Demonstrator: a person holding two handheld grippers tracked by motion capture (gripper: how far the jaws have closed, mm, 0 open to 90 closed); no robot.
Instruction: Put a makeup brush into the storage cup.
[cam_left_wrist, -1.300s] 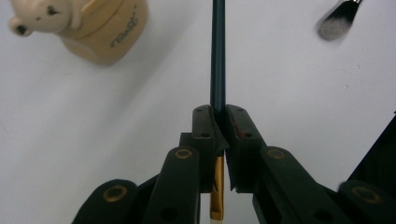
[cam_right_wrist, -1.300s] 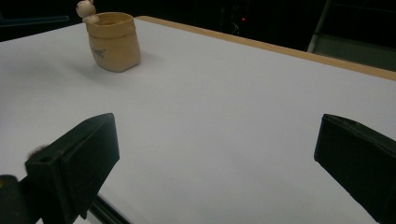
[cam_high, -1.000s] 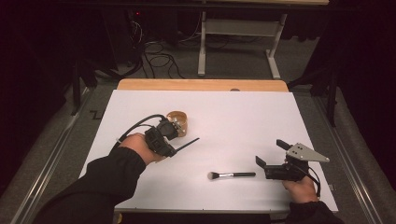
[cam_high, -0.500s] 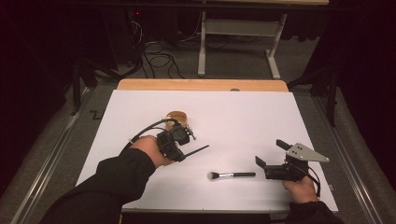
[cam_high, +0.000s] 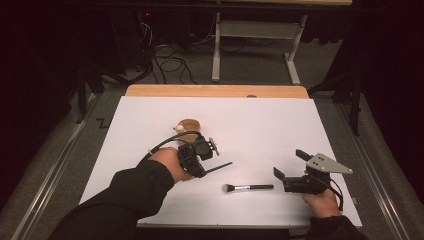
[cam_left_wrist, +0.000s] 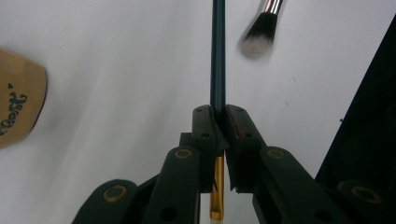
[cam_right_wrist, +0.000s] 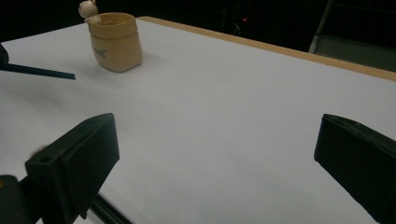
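Note:
My left gripper (cam_high: 209, 169) (cam_left_wrist: 218, 114) is shut on a slim dark teal stick (cam_high: 220, 167) (cam_left_wrist: 217, 56) with a gold end, which juts out past the jaws, pointing right across the table. A makeup brush (cam_high: 247, 187) with a black handle and a pale tuft (cam_left_wrist: 259, 37) lies flat on the white table, just beyond the stick's tip. Behind the left hand stands a tan pouch-shaped holder (cam_high: 189, 125) (cam_right_wrist: 114, 42) with a small figure on its rim. My right gripper (cam_high: 290, 165) (cam_right_wrist: 215, 154) rests at the right, jaws wide open and holding nothing.
The white table top (cam_high: 260, 130) has a wooden strip (cam_high: 215, 91) along its far edge. Beyond it are a metal stand's legs (cam_high: 255, 55) and cables on the floor. Metal rails run along both sides of the table.
My left gripper has moved to the right with the teal stick, closer to the makeup brush. The right gripper has stayed put.

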